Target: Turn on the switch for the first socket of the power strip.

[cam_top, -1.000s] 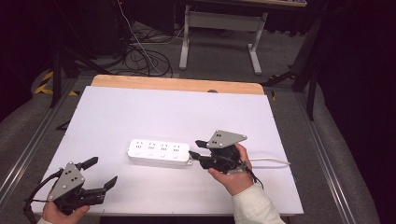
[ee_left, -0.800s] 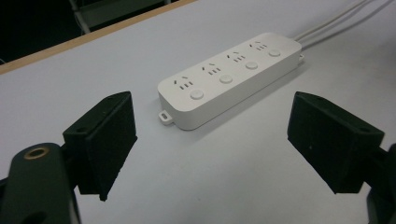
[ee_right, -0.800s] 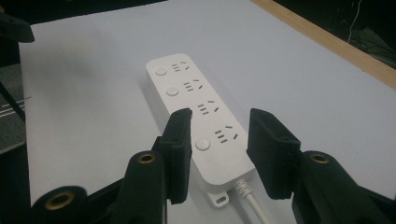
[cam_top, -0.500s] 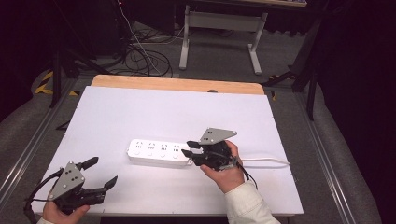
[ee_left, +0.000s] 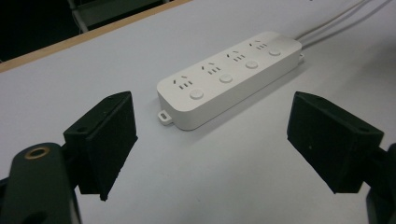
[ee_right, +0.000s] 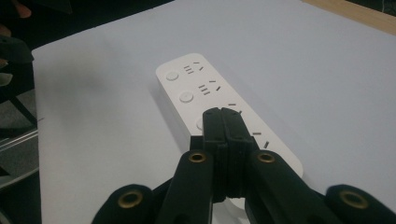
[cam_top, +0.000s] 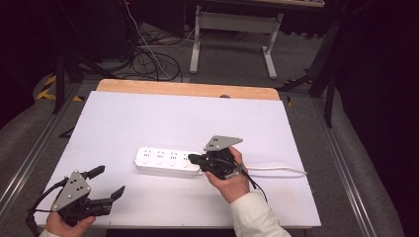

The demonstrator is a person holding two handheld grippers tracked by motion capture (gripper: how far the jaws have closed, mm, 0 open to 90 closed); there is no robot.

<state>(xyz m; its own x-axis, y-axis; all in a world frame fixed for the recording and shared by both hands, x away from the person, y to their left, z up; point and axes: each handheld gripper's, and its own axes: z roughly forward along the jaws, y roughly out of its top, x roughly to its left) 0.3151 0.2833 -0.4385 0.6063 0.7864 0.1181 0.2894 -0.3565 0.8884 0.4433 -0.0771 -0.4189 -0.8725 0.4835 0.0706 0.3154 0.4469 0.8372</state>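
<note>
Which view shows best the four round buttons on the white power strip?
The left gripper view: all four buttons on the power strip are unobstructed. The right gripper view shows two clearly, the right gripper covering others. In the high view they are too small.

White table [cam_top: 148, 118]; white power strip [cam_top: 165, 160] lies near its middle

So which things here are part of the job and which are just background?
In play:
- power strip
- right hand-held gripper, shut, over the strip's buttons
- left hand-held gripper, open, apart

Background:
- floor cables
- white frame
</note>
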